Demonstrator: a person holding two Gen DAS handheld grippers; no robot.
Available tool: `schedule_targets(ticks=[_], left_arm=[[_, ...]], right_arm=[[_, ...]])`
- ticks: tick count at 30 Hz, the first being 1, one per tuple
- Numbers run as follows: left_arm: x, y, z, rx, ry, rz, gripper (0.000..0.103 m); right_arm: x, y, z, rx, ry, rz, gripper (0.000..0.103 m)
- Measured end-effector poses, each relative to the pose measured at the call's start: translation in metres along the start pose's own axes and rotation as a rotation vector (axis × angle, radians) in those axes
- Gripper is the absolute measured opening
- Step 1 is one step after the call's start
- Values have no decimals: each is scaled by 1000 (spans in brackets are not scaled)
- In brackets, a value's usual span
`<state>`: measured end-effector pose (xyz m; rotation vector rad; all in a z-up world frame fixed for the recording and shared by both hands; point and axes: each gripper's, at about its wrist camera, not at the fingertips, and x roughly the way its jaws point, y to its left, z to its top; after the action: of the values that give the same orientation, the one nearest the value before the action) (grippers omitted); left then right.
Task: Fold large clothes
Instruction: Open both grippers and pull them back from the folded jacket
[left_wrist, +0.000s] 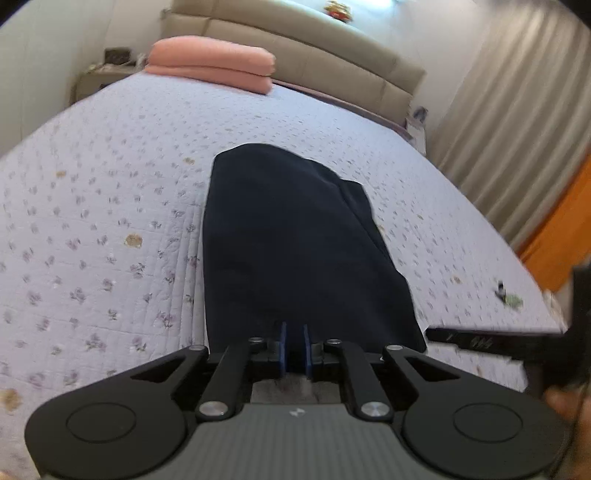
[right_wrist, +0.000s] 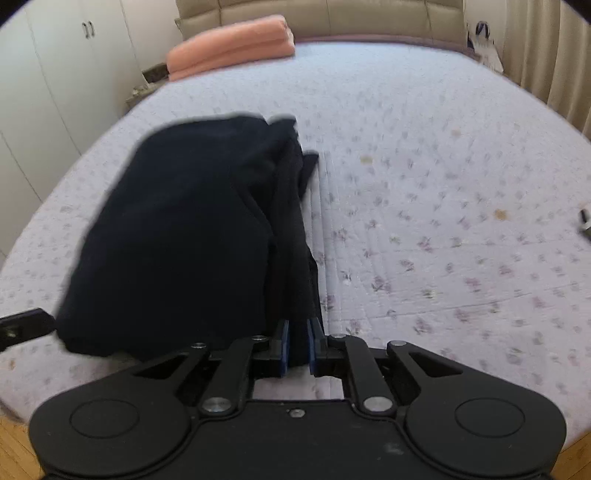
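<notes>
The dark navy soft fabric garment, lying half folded on the lilac floral quilted bed, is being gripped at its near edge by the clenched left tool and right tool, and the layers could be slipping apart if pulled unevenly.

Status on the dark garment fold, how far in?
Done: the dark garment is already narrowed to a long strip on the bedspread. In hand: left claw and right claw each pinch its near edge. Left: probably bringing that end over toward the far end, then releasing.
</notes>
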<state>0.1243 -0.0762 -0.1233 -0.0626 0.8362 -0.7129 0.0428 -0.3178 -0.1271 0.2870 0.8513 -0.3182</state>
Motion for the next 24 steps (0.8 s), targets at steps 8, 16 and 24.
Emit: schedule_targets(ticks=[8, 16, 24], left_arm=[[-90, -64, 17, 153, -110, 207, 30], [-183, -110, 32, 154, -328, 275, 103], [-175, -97, 23, 76, -232, 337, 103]], right_arm=[[-128, 43, 21, -24, -241, 5, 90], [-217, 62, 12, 10, -398, -6, 103], [-191, 74, -4, -85, -278, -51, 103]])
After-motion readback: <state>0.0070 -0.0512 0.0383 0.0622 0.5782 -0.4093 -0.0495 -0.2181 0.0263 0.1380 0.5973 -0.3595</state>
